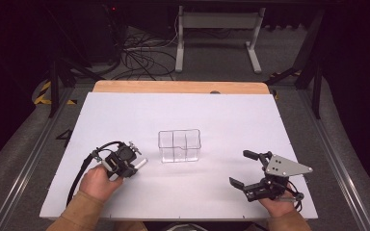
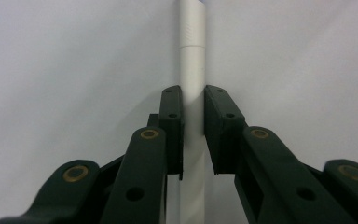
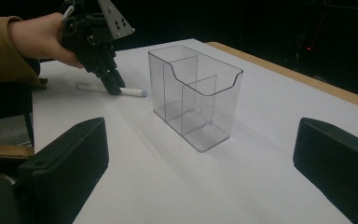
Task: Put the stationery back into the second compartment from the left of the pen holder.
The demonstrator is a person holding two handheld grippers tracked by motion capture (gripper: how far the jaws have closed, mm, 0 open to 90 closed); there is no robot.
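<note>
A laboratory recording bay is showing here rather than a home or shop. A white sheet point(image 1: 125, 115) is covering a wooden tabletop point(image 1: 178, 86), which is sitting between metal floor rails point(image 1: 24, 163). Loose black cables point(image 1: 139, 57) are trailing across grey carpet behind it, beside the white legs of an adjustable stand point(image 1: 217, 38). Black-and-yellow hazard tape point(image 1: 42, 92) is marking the floor, and darkness is surrounding the lit work area.

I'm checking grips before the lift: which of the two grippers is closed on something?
The left gripper: its jaws pinch the white marker lying on the table. The right gripper stands wide open, nothing between its jaws.
</note>
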